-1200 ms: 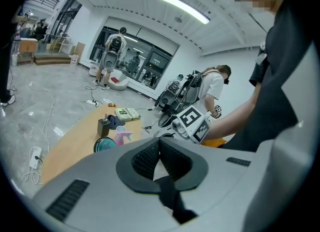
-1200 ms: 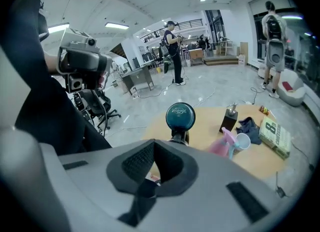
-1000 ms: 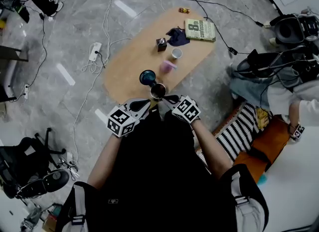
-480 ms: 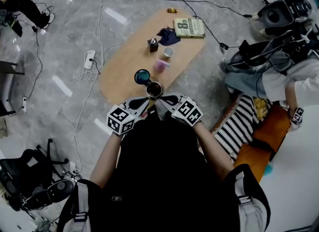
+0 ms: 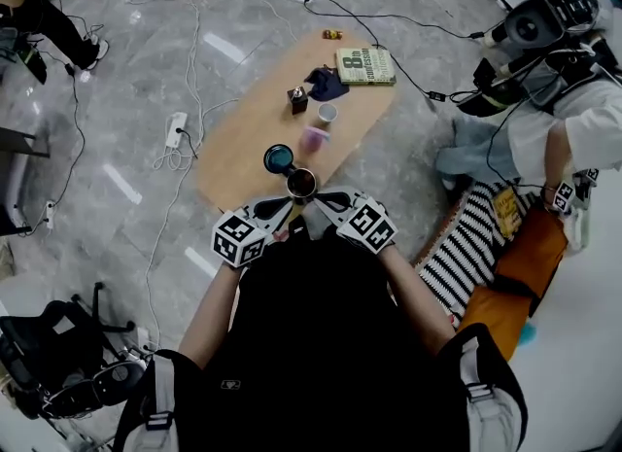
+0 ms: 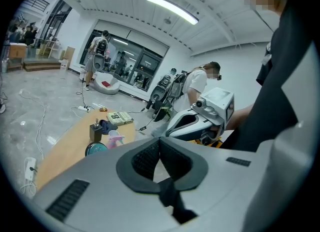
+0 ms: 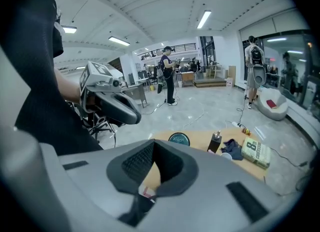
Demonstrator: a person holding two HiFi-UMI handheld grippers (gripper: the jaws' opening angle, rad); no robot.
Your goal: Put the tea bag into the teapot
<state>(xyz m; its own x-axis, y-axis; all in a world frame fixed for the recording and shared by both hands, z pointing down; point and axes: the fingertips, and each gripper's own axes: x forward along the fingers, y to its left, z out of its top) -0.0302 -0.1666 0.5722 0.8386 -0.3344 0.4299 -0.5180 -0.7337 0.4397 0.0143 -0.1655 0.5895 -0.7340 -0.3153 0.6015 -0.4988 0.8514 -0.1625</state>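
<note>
My right gripper [image 7: 149, 187] view shows its jaws pinched together on a pink-white tea bag [image 7: 148, 193], which my head view hides. The left gripper [image 6: 163, 180] is closed and empty.

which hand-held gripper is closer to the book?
Right. The right hand-held gripper hangs just right of the teapot, on the book's side of the table. The left hand-held gripper is on the teapot's left, farther off.
</note>
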